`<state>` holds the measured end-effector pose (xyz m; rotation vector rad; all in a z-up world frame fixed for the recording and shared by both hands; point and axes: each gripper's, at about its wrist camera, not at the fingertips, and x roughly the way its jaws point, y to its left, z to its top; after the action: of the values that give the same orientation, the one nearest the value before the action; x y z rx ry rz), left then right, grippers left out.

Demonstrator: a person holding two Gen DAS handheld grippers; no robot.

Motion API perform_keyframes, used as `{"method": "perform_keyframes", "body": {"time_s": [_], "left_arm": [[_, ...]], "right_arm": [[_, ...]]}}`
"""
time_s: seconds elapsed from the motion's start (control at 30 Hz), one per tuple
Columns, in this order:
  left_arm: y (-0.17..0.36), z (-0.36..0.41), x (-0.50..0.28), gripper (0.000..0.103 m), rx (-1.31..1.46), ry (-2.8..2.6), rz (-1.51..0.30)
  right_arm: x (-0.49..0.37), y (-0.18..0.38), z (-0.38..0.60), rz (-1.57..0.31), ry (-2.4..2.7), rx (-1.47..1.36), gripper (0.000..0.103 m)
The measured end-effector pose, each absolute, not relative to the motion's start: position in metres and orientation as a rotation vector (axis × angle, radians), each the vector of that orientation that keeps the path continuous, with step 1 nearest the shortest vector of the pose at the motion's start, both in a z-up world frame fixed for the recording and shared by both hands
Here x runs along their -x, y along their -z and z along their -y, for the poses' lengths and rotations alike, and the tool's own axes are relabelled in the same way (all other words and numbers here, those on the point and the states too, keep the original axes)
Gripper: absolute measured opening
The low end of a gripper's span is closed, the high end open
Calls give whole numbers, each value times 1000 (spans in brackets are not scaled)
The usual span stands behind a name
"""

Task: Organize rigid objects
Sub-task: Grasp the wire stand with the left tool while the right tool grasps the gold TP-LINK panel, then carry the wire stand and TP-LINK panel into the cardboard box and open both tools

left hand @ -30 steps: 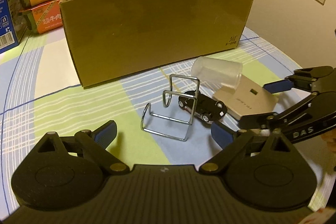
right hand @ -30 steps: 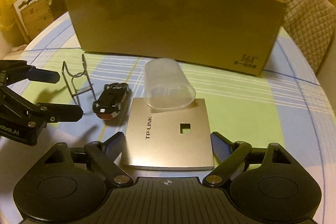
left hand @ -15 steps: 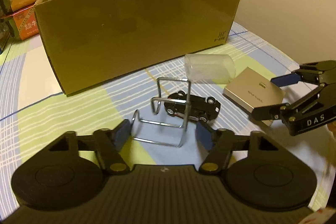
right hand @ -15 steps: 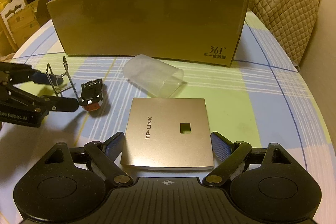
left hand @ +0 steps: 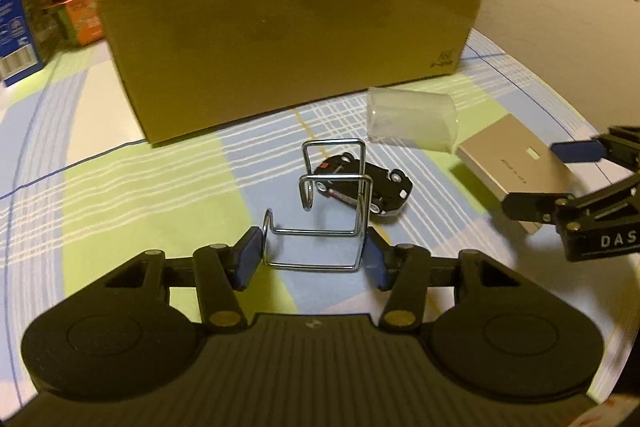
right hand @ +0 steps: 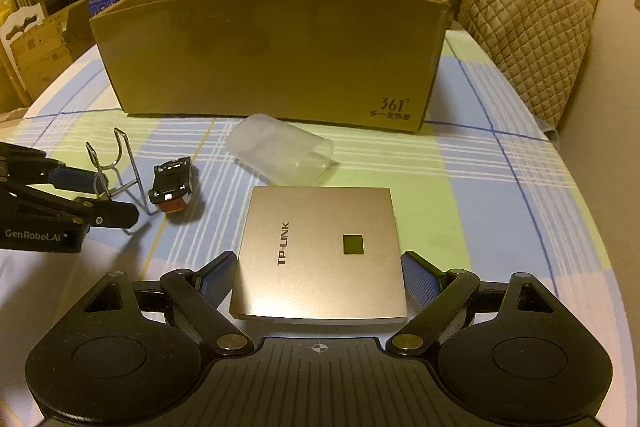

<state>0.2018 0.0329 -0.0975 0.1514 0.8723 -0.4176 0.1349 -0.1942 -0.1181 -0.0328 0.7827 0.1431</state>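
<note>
Both jaws spread — left gripper (left hand: pixel 311 255) flanks wire stand (left hand: pixel 320 223) edges.

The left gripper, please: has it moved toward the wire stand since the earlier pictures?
Yes. The left gripper has advanced toward the cardboard box; its open fingers now flank the wire stand, which earlier lay ahead of them.

On the table (right hand: pixel 500 187), the box (right hand: pixel 272 55) stands at the back. Before it the cup (right hand: pixel 280 155) lies on its side. The panel (right hand: pixel 320 251) lies flat before the cup. Left of both sits the car (right hand: pixel 172 185); left of it, the wire stand (right hand: pixel 116 163).
</note>
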Motion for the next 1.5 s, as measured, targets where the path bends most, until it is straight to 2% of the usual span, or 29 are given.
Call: {"method": "perform_keyframes", "body": {"time_s": [0.37, 0.93, 1.5], "left_arm": [[73, -37, -182, 48, -53, 316, -875], [0, -21, -151, 48, 14, 226, -799], [-55, -17, -197, 48, -23, 244, -724]], "right_arm": [[-118, 88, 203, -733, -139, 4, 85], [-101, 26, 208, -627, -185, -34, 85], [-151, -33, 217, -560, -223, -46, 85]]}}
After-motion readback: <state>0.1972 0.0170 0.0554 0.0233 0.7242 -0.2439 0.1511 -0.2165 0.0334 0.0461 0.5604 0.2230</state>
